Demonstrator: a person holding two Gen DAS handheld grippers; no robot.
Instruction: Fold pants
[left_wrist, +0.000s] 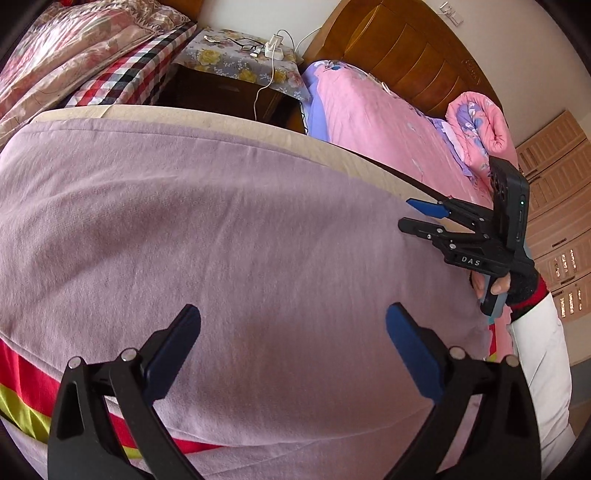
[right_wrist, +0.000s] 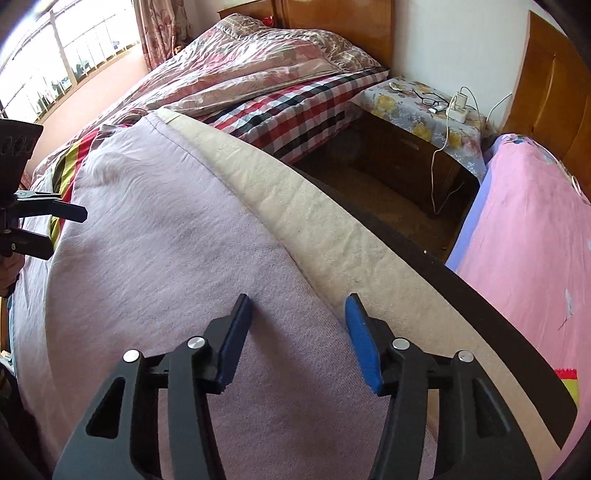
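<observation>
Over the lilac blanket (left_wrist: 221, 229) on the table, both grippers hang empty, the left gripper (left_wrist: 293, 349) spread wide, the right gripper (right_wrist: 297, 341) partly open, and no pants appear in either view.

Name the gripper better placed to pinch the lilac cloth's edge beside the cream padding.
Right gripper, probably: its open jaws sit at that edge. Left gripper hovers midway over the lilac cloth.

Matt lilac cloth (left_wrist: 221, 229); glossy wooden headboard (left_wrist: 399, 51)
</observation>
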